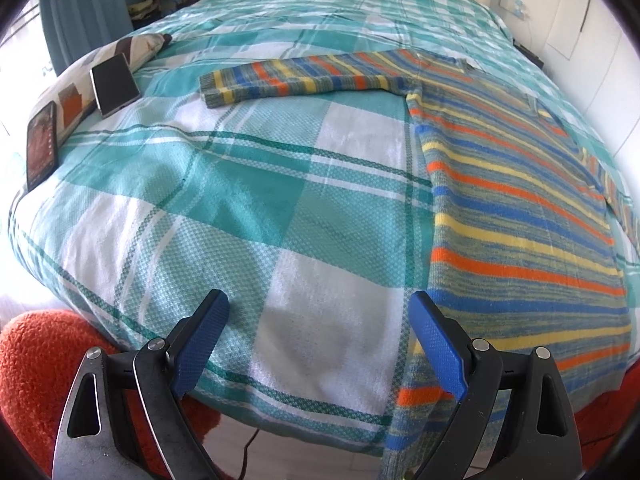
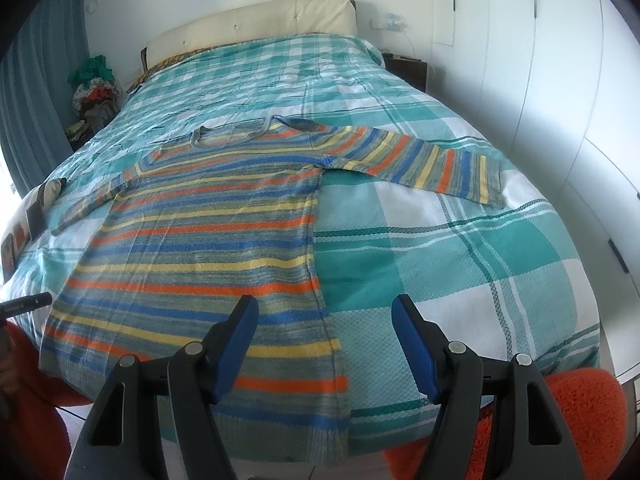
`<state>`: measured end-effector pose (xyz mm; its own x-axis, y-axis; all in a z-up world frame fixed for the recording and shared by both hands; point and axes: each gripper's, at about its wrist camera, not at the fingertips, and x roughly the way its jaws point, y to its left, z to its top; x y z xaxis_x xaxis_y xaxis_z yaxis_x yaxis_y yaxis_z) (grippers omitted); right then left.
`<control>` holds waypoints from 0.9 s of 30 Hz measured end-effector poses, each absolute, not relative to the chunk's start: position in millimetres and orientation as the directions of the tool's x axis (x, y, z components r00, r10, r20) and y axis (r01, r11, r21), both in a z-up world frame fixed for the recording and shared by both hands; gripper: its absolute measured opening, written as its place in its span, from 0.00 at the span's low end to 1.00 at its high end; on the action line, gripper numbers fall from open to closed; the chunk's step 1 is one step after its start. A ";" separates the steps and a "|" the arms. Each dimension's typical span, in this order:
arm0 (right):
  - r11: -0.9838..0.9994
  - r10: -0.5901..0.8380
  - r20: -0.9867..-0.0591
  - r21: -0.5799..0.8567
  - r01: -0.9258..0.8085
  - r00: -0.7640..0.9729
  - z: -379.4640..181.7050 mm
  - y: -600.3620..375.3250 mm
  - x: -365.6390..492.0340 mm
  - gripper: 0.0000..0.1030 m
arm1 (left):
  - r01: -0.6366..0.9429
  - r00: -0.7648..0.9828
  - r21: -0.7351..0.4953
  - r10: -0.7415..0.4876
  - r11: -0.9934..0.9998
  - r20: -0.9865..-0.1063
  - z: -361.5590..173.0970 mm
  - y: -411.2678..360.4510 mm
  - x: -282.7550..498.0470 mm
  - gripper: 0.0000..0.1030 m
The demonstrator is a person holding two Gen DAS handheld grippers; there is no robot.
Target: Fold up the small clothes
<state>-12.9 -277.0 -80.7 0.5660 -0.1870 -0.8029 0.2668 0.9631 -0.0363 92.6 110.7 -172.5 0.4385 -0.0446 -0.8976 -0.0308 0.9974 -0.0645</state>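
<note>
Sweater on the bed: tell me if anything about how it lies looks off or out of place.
The sweater lies flat and spread, sleeves out, but its hem hangs over the front edge of the bed. Two phones rest on a pillow at the left edge of the bed, clear of it. Nothing looks damaged.

A home bedroom — a wide bed (image 2: 460,240) under a checked cover, padded headboard (image 2: 256,20), curtains (image 2: 44,80) alongside.

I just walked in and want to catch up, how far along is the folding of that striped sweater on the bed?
Done: the striped sweater lies spread flat on the plaid bedspread, both sleeves out to the sides. In hand: nothing; the left gripper and right gripper hover open over the sweater's two lower corners at the bed's near edge. Left: every fold, since no sleeve or hem is turned in yet.
</note>
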 end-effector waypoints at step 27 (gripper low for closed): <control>0.937 -0.135 -0.828 0.072 0.342 0.544 -87.5 -302.8 -16.0 0.67 | -0.064 0.418 -0.085 -0.050 0.994 -0.907 -177.9 117.9 96.8 0.91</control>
